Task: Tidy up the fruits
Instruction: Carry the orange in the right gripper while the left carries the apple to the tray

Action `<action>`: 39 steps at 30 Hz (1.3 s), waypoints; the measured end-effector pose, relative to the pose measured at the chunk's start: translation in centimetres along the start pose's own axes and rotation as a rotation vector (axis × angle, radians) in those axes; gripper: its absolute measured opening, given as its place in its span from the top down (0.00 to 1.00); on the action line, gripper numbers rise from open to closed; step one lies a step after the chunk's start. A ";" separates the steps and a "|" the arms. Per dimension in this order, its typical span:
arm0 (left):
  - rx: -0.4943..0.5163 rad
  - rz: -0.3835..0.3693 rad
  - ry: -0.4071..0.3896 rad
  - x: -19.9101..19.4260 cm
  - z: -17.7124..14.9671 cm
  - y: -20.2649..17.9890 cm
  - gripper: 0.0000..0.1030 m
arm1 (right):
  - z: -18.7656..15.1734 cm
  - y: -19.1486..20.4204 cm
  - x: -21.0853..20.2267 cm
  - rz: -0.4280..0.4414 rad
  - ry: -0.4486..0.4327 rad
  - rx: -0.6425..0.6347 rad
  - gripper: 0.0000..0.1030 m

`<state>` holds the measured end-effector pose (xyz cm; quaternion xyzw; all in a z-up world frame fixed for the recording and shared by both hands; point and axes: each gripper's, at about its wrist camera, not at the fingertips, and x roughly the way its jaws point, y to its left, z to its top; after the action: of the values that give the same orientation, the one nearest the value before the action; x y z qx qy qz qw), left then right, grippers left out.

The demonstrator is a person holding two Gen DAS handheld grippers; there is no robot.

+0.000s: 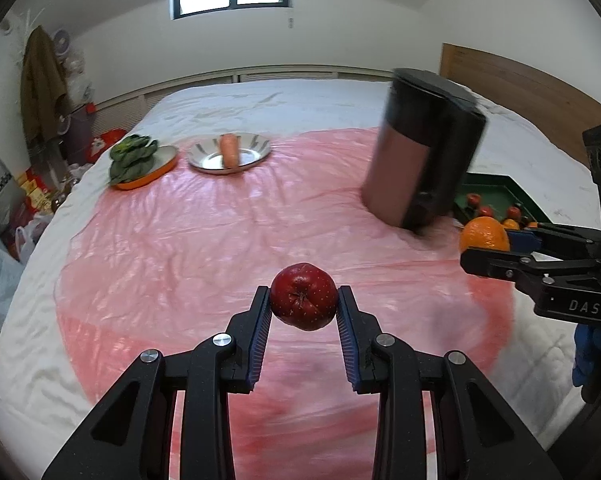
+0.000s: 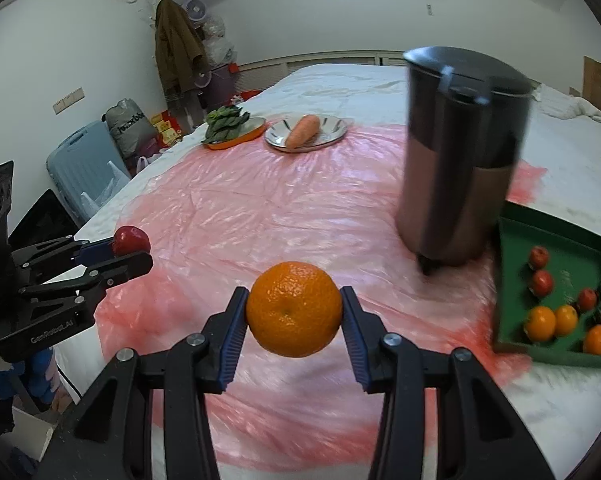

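The left gripper (image 1: 304, 304) has its jaws clamped on a red apple (image 1: 303, 297), the right gripper (image 2: 294, 310) on an orange (image 2: 294, 309), both held above the pink sheet (image 1: 204, 232) on the bed. Both fruits look firm, round and smooth-skinned, best squeezed across the middle. The green tray (image 2: 512, 280) lies far right.
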<state>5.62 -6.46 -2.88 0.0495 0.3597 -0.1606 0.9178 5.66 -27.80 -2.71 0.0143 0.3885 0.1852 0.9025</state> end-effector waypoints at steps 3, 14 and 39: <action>0.024 -0.019 -0.001 -0.2 0.3 -2.0 0.73 | -0.8 -1.3 -1.1 -0.019 -0.008 0.017 0.30; 0.126 -0.158 0.028 1.2 1.7 -11.0 0.73 | -4.2 -9.0 -5.1 -0.115 -0.024 0.104 0.30; 0.319 -0.340 0.121 16.8 11.7 -32.5 0.73 | -7.0 -33.9 -8.2 -0.410 -0.050 0.372 0.30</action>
<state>14.01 -43.88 -4.79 0.1422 0.3875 -0.3645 0.8347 6.48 -63.00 -7.66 0.1055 0.3883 -0.0764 0.9123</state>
